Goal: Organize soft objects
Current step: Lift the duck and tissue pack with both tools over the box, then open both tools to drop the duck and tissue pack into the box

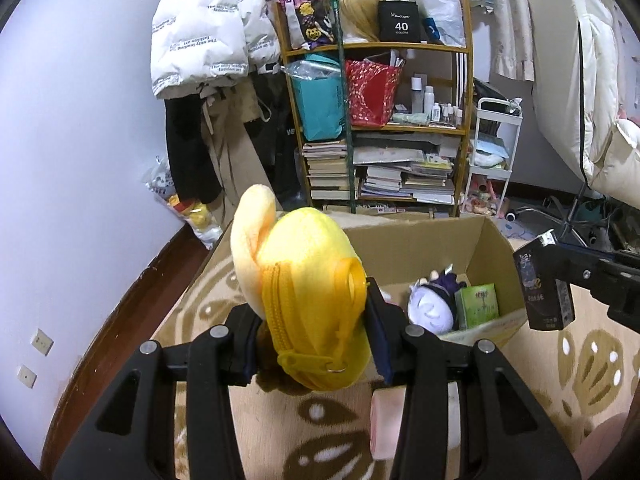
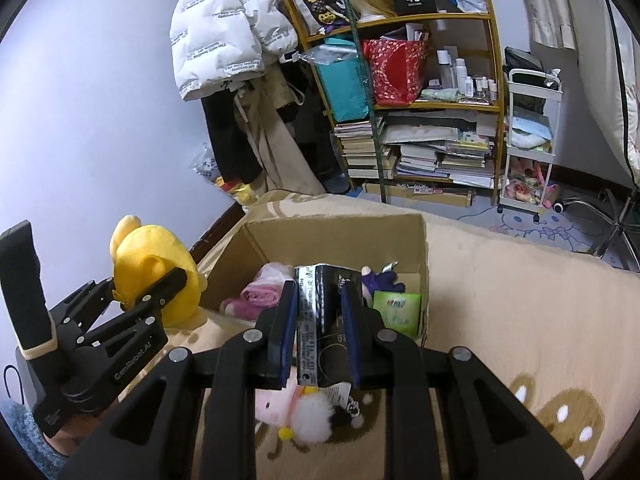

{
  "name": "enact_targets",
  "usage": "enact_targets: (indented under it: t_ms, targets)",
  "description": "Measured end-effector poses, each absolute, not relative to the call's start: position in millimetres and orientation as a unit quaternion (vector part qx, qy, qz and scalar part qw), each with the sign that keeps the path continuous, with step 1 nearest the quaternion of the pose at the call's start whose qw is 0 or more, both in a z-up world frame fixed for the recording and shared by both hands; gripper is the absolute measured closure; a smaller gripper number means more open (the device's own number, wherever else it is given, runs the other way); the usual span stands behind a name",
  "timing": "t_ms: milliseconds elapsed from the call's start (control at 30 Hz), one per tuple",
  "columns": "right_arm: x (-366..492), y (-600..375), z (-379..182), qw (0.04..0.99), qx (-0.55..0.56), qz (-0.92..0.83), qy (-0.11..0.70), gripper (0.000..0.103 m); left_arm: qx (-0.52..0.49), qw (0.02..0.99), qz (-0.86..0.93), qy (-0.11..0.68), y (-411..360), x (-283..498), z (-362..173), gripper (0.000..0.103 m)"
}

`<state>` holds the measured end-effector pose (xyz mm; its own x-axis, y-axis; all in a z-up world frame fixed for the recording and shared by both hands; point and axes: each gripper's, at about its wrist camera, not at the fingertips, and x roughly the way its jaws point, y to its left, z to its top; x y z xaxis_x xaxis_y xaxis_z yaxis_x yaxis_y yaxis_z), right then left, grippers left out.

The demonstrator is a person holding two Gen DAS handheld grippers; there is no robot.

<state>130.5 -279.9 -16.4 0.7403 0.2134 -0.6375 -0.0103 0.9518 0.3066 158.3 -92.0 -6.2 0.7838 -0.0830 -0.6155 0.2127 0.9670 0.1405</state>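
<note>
Left tool (image 1: pixel 314 344) closed on a yellow plush pouch (image 1: pixel 308 280), pads pressing both sides near the zipper, pouch raised above the patterned rug (image 1: pixel 580 360) just left of the cardboard box (image 1: pixel 472 248). From the right wrist view, same pouch (image 2: pixel 156 264) and left tool (image 2: pixel 148 292) at the box's left wall, outside it. Right tool (image 2: pixel 318 336) clamped on a black packet (image 2: pixel 320 312) with white print, held over the near edge of the box (image 2: pixel 340 232). Inside the box: a purple-and-white plush doll (image 1: pixel 434 304), a green packet (image 2: pixel 396 310) beside it, and a pink bundle (image 2: pixel 260 294) toward the left. On the rug below the right tool, a pink and white plush (image 2: pixel 296 412). Behind, a wooden shelf (image 2: pixel 494 60) crammed with books, bags and bottles, a white jacket (image 2: pixel 224 36) hanging to its left.
</note>
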Motion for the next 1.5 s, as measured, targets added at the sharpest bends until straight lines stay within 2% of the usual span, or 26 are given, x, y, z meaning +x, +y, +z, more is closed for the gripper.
enact_targets:
  t_ms: [467, 1000, 1333, 1400, 1500]
  targets:
    - [172.9, -286.0, -20.3, 0.928, 0.108, 0.018, 0.355, 0.08, 0.104, 0.93, -0.093, 0.341, -100.5, 190.8, -21.1, 0.06]
    - [201.6, -273.5, -42.4, 0.911, 0.075, -0.026, 0.405, 0.08, 0.092, 0.914, -0.112, 0.378, -93.7, 214.8, -42.7, 0.058]
    - [204.6, -273.6, -52.5, 0.9, 0.073, -0.047, 0.427, 0.079, 0.091, 0.907, -0.124, 0.392, -89.5, 218.8, -45.0, 0.042]
    - [204.8, -273.8, -52.6, 0.9, 0.072, -0.048, 0.427, 0.079, 0.087, 0.906, -0.127, 0.394, -88.0, 217.7, -45.6, 0.031]
    - [204.3, -276.3, -52.4, 0.898, 0.078, -0.048, 0.431, 0.078, 0.081, 0.908, -0.128, 0.39, -84.8, 215.1, -44.5, 0.025]
